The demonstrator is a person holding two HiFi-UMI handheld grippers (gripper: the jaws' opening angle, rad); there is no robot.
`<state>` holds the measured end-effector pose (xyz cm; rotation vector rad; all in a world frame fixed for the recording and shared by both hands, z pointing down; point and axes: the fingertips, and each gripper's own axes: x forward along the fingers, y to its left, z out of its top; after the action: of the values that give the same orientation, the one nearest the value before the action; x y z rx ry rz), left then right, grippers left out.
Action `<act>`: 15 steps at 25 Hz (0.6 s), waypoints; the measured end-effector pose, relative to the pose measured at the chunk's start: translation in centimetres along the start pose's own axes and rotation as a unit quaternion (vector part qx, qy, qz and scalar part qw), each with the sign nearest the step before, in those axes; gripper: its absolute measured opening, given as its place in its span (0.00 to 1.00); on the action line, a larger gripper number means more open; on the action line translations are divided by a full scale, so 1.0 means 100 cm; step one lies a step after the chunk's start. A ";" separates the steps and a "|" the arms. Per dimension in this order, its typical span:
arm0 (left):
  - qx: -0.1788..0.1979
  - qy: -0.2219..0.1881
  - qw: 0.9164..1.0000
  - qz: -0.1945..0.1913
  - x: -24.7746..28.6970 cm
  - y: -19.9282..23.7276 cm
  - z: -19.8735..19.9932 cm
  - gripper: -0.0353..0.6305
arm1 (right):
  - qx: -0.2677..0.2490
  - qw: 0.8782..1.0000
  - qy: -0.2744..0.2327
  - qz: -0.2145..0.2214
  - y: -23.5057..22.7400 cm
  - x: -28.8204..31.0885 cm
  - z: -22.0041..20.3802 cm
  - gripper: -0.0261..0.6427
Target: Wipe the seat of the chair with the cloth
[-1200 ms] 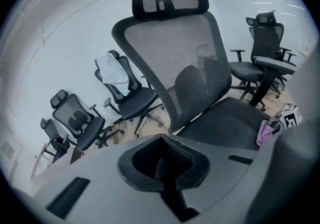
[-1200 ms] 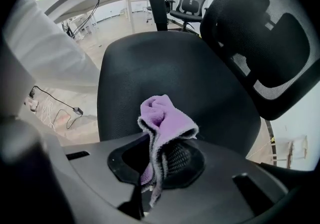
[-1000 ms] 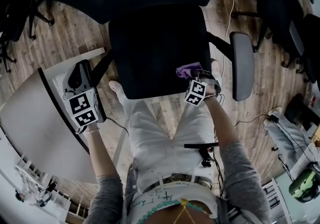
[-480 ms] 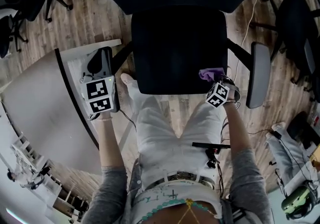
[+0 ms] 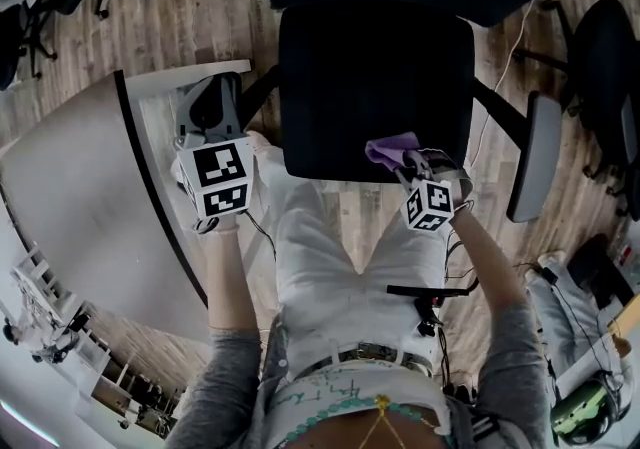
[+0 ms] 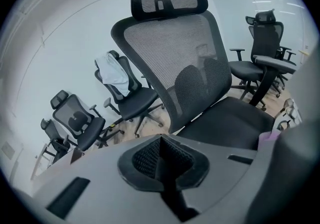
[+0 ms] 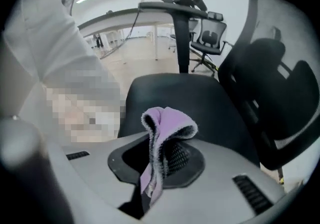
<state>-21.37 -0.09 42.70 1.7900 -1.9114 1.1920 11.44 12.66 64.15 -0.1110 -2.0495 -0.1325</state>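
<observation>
Grey-white bench (image 5: 80,217), black office chair (image 5: 375,87), purple cloth (image 5: 392,150): a person stands at the chair front with a gripper in each hand.

Far left: curved bench over the wood-plank floor (image 5: 200,7). Left gripper (image 6: 167,168): held off the seat's left side, above the bench edge, fingers shut together, nothing between them. Centre: padded seat (image 7: 170,93) with mesh back (image 6: 175,53) behind it. Cloth: bunched at the seat's front edge, toward the right corner; a folded tuft stands up from the right gripper (image 7: 155,168), whose fingers pinch it, one tail hanging down between them. Contact between cloth and seat cannot be told. Right: chair armrest (image 5: 535,157), standing clear of the seat.
</observation>
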 end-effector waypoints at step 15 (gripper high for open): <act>-0.016 -0.008 1.000 -0.013 -0.003 0.000 0.001 0.06 | -0.125 0.987 -0.067 0.080 0.067 0.105 0.168 0.11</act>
<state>-21.25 0.01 42.46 1.8079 -1.8985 1.1366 -7.26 21.92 66.06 -0.4508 -2.1409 -0.2877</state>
